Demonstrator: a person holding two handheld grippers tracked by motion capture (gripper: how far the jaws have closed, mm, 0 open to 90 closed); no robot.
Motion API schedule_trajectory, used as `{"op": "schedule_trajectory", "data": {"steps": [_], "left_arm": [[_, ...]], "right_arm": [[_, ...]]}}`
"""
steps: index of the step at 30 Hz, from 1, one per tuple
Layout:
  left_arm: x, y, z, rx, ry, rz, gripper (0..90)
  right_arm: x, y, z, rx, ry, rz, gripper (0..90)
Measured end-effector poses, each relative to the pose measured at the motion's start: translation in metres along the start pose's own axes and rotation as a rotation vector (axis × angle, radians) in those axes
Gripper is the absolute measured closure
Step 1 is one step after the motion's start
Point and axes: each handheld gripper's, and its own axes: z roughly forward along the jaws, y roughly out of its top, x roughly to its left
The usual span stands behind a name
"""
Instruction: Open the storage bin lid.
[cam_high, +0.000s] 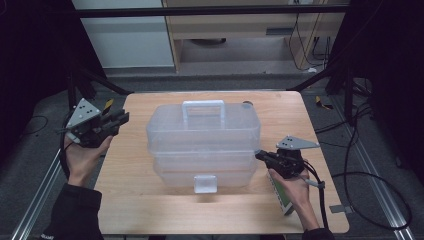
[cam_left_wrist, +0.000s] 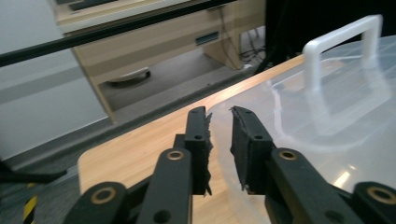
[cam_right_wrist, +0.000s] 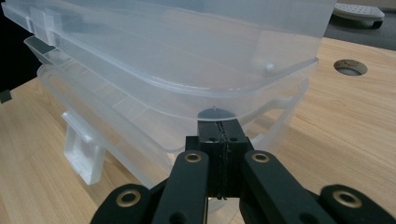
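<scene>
A clear plastic storage box (cam_high: 200, 131) with a white handle (cam_high: 202, 105) and a front latch (cam_high: 205, 183) stands in the middle of the wooden table (cam_high: 145, 200). Its lid looks slightly raised over the base. My left gripper (cam_high: 122, 117) hovers left of the box; in the left gripper view its jaws (cam_left_wrist: 219, 112) stand a little apart with nothing between them, the box lid (cam_left_wrist: 336, 107) just beyond. My right gripper (cam_high: 258, 154) is shut, its tips (cam_right_wrist: 218, 123) right under the rim of the box (cam_right_wrist: 163, 56) at its right side.
A round cable hole (cam_right_wrist: 350, 66) sits in the table behind the box. A flat green and white item (cam_high: 282, 197) lies under the right hand. Beyond the table are a wooden cabinet (cam_high: 240, 30), black frame bars and floor cables.
</scene>
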Motion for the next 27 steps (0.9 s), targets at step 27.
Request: {"op": "schedule_trajectory", "data": {"steps": [27], "left_arm": [[-0.048,-0.094,0.020,0.130,-0.144,-0.061,89.2]], "right_arm": [[0.001,-0.002,0.001,0.000,-0.004,-0.006,90.0]]}}
